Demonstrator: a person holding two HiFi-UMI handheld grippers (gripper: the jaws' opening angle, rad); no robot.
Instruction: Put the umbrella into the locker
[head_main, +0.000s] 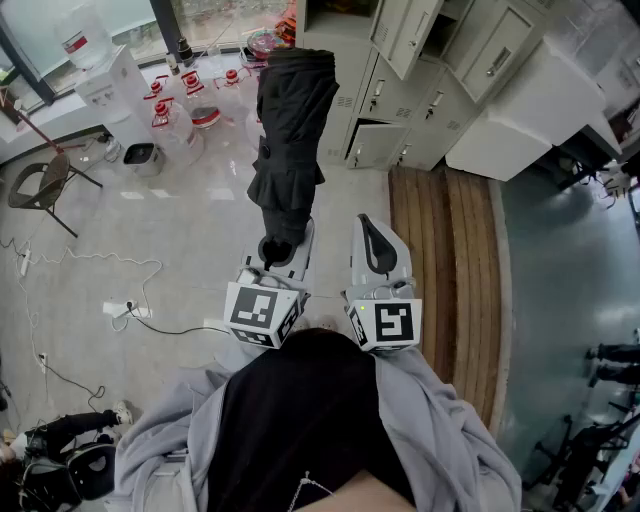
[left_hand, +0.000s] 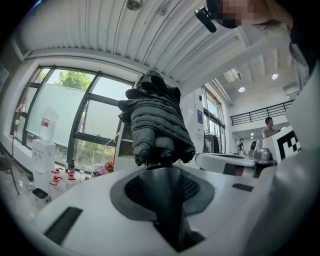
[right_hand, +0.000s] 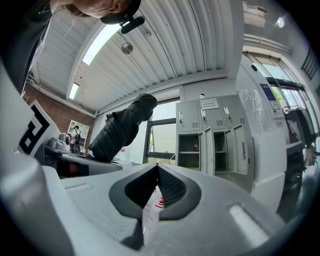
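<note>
Head view, left claw (head_main: 278, 250) clamped on the folded umbrella (head_main: 290, 130), umbrella pointing at the far lockers (head_main: 420, 60), right claw (head_main: 368, 230) together, empty, just right of it.

We hold both grippers out ahead of us, level and side by side, near each other but not touching. Our left gripper (head_main: 278, 250) (left_hand: 160, 172) is clamped on the umbrella (head_main: 290, 130) (left_hand: 155, 125) – in the left gripper view its dark handle end fills the space between the jaws. Our right gripper (head_main: 367, 222) (right_hand: 156, 167) carries nothing; its jaws meet at the tips, with only a thin slit lower down. Each gripper's marker cube – left (head_main: 262, 310), right (head_main: 385, 322) – sits at its near end, just in front of our chest. Our arms, in grey sleeves (head_main: 170, 420), come in from both sides.
</note>
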